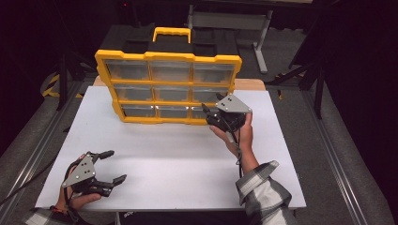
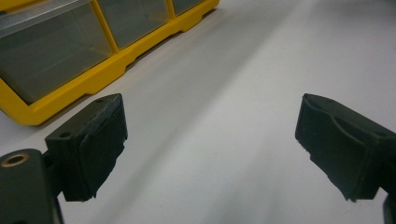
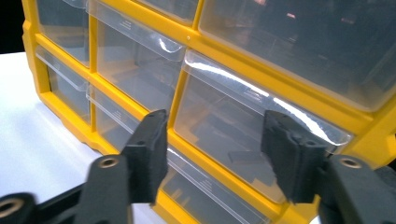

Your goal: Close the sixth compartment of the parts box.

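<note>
Yellow organiser case (image 1: 169,86) stood upright at the far middle of the white table (image 1: 169,159), carry handle on top, black back part behind it. Front was a three-by-three grid of clear plastic drawers in a yellow frame; drawer contents couldn't be told. No readable brand, label or writing on it.

Left gripper (image 1: 110,165) sat well away from the case, at the table's near left corner, held in a hand, jaws wide apart with nothing between them. In the left gripper view the case's bottom edge (image 2: 93,79) lay off to the upper left, clear of both jaws, bare table between them.

Right gripper (image 1: 211,107) was up against the case's lower right front, by the right-column drawers. Its jaws stood apart, not clamped on anything; in the right gripper view the right-column clear drawer (image 3: 219,121) lay just beyond and between the jaws, pads not pressing it
</note>
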